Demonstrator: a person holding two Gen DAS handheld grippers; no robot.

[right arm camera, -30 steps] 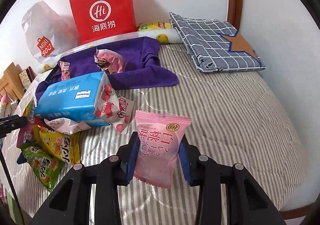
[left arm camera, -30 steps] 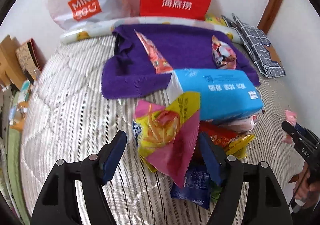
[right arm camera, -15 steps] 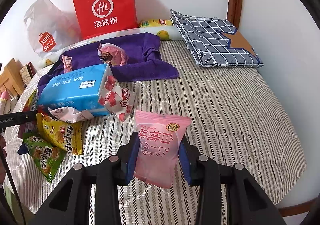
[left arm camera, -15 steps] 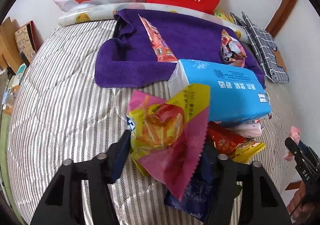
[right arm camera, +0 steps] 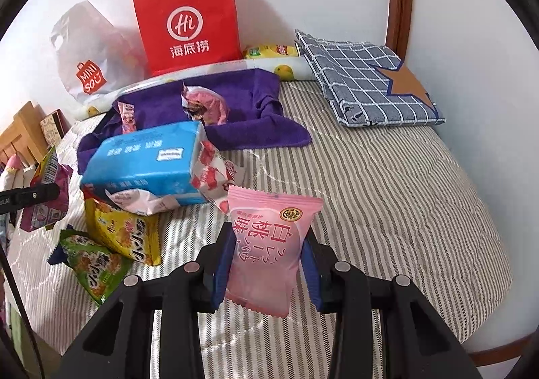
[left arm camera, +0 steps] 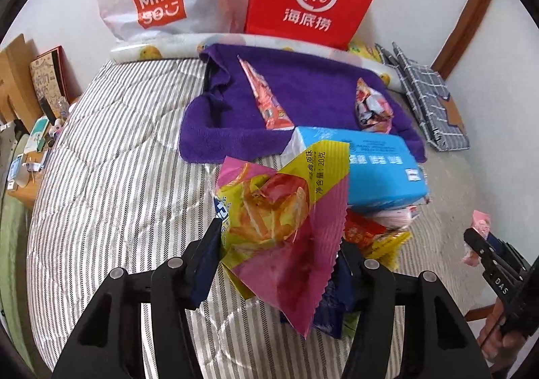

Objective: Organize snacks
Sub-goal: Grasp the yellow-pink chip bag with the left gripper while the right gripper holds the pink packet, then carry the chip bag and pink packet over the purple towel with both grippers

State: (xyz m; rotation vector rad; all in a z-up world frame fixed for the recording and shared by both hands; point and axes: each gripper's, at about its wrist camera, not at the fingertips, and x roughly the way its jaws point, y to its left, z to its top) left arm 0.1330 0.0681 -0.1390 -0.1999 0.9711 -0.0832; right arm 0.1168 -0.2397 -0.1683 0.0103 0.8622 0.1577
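Note:
My left gripper (left arm camera: 279,254) is shut on a yellow and pink chip bag (left arm camera: 283,220) and holds it above the striped bed. My right gripper (right arm camera: 266,257) is shut on a pink peach snack packet (right arm camera: 269,244), also held off the bed. A pile of snack bags (right arm camera: 114,237) lies beside a blue tissue pack (right arm camera: 148,163). A purple towel (left arm camera: 303,92) at the back holds a long red packet (left arm camera: 266,99) and a crumpled pink bag (left arm camera: 372,106). The right gripper with its pink packet also shows at the right edge of the left wrist view (left arm camera: 478,237).
A red paper bag (right arm camera: 188,32) and a white Miniso bag (right arm camera: 87,55) stand against the wall. A folded blue checked cloth (right arm camera: 367,79) lies at the back right. A cluttered desk (left arm camera: 23,150) stands left of the bed.
My left gripper closed on the chip bag and lifted it, moving forward towards the purple towel. My right gripper rose slightly with the pink packet still held.

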